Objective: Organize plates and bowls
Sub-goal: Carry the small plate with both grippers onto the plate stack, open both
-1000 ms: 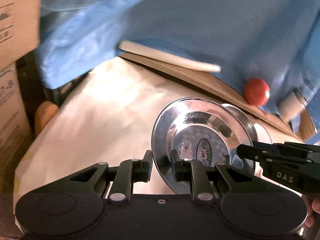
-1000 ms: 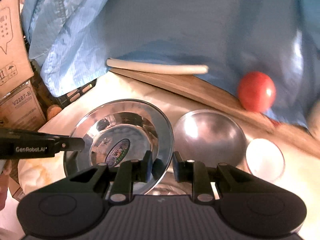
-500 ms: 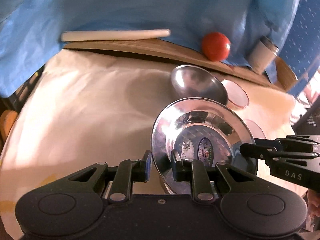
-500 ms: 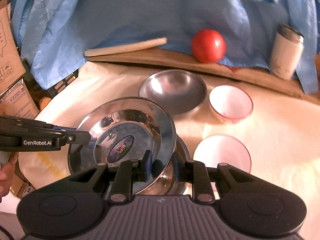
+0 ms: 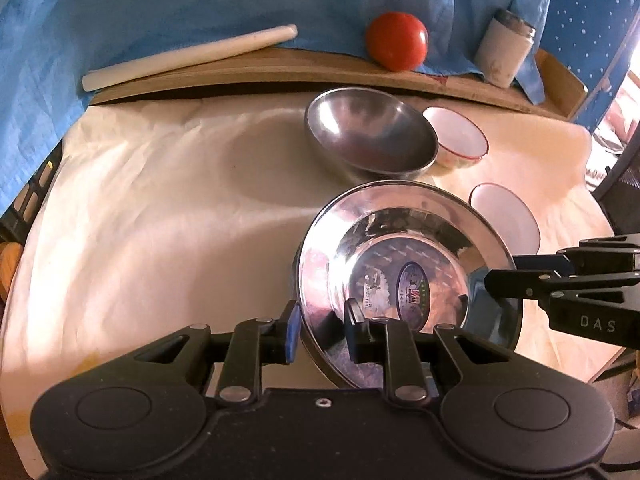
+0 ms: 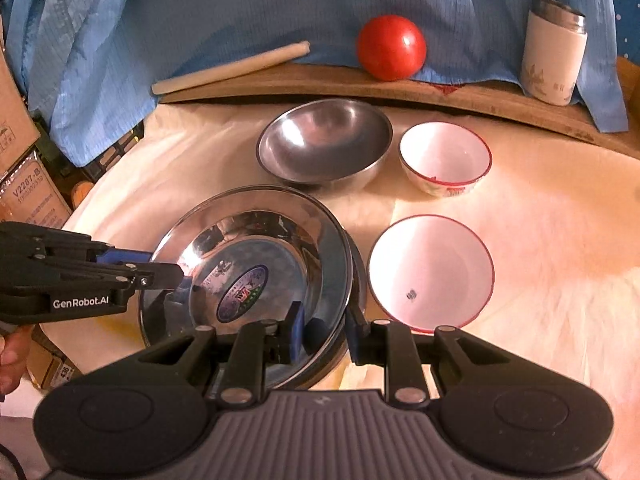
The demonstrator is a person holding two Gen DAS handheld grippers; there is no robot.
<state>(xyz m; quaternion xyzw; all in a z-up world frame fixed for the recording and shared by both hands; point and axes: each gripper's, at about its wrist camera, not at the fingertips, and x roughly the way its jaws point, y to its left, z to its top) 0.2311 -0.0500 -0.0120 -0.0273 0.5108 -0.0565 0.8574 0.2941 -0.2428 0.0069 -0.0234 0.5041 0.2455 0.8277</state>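
Both grippers, left (image 5: 320, 326) and right (image 6: 322, 330), clamp one steel plate's (image 6: 256, 260) rim, on the cloth (image 5: 140, 220). Counts: 1 steel bowl (image 6: 324, 146), 2 white bowls: far (image 6: 445, 158), near (image 6: 431, 272). 1 tomato (image 6: 391, 53).

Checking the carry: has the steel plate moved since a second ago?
Yes. The steel plate, gripped on both rims, now overlaps a second plate beside the steel bowl; earlier it hung nearer the cardboard boxes.
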